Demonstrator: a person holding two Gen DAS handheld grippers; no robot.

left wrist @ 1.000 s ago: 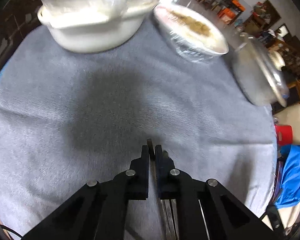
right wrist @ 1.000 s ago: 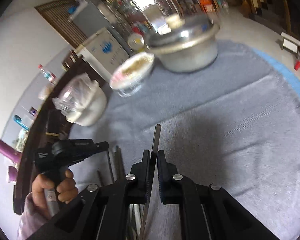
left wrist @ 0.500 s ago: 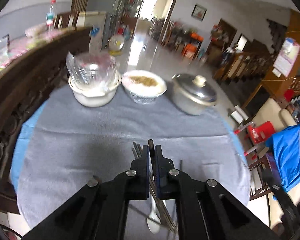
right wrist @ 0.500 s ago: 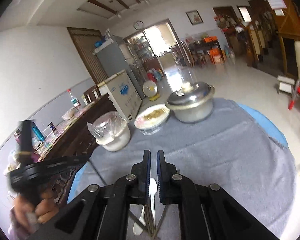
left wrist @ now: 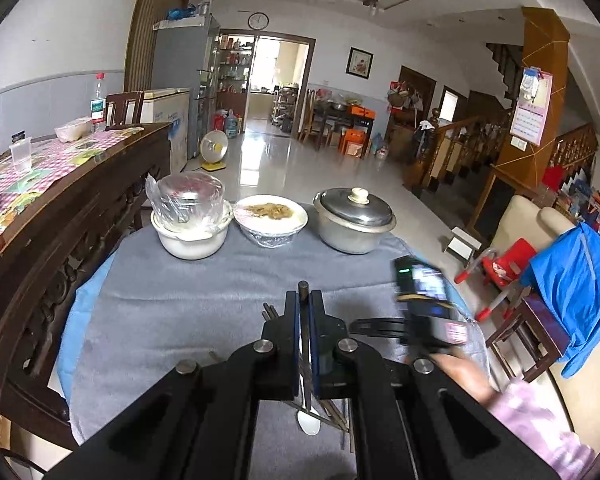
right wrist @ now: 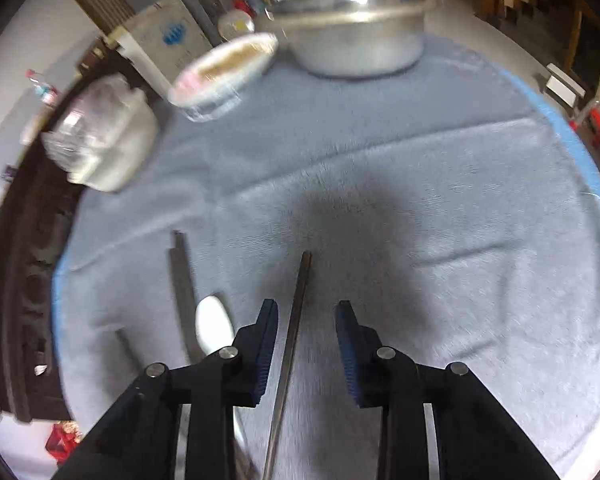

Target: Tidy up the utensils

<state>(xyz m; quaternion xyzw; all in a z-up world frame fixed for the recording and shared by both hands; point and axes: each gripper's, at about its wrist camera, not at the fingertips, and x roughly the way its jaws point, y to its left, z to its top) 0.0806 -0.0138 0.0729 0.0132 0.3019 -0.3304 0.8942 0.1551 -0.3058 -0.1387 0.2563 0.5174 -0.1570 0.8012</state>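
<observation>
The right gripper's [right wrist: 306, 354] jaws are opening around a chopstick [right wrist: 296, 320]; the left gripper's [left wrist: 304, 344] jaws grip another chopstick [left wrist: 302, 292]. Let it settle parallel beside the spoon [right wrist: 214, 328], near the table's [right wrist: 440, 208] front edge.

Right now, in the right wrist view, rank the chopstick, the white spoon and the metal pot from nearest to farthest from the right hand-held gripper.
1. Chopstick: between the opening jaws of the right hand-held gripper, untouched by either pad.
2. White spoon: just left of the left finger.
3. Metal pot: at the table's far edge.
</observation>
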